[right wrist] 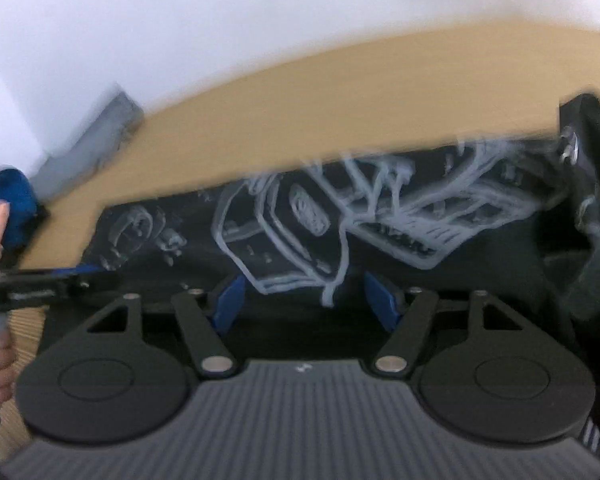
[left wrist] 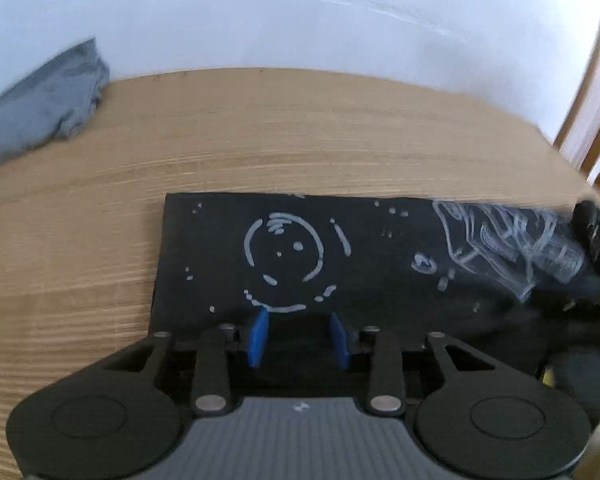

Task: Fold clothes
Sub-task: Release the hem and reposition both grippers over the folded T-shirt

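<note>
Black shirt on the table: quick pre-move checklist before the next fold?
1. Black shirt folded into a flat band on the wooden table: ok on its left part; its right end is bunched, not ok.
2. Left gripper free of cloth: ok, jaws apart above the shirt's near edge, nothing pinched.
3. Right gripper free of cloth: ok, jaws wide, nothing between them.
4. Grey garment clear of the fold: ok, apart at the table's far left corner.
5. Table space beyond the shirt bare: ok.
6. Shirt's near edge under the grippers: cannot tell, hidden.
</note>
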